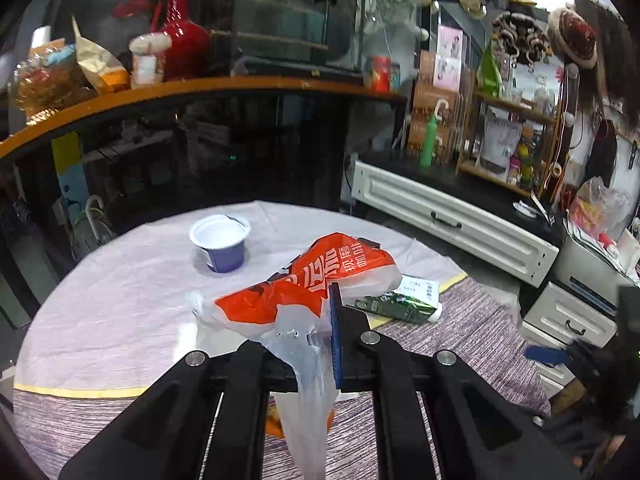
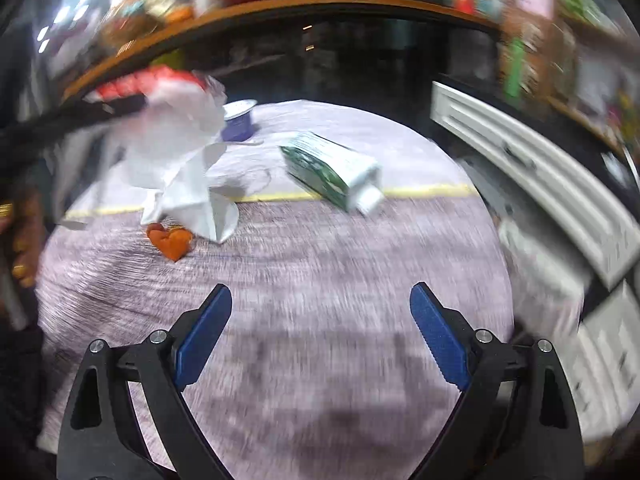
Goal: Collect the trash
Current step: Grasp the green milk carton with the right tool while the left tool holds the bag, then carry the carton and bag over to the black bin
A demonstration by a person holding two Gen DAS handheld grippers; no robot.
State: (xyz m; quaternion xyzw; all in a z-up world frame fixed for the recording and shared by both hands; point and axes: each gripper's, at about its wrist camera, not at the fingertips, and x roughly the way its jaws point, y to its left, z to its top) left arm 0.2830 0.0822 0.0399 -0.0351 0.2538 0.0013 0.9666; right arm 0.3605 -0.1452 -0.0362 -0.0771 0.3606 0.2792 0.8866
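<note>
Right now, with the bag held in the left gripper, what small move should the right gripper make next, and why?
Probably reach the open right gripper forward to the green carton. The left gripper is shut on the bag, so only the right one is free. The carton lies flat, alone on the table, nearer than the cup.

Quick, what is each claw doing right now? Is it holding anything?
Left claw: closed on the orange and white plastic bag.
Right claw: open, holding nothing.
</note>
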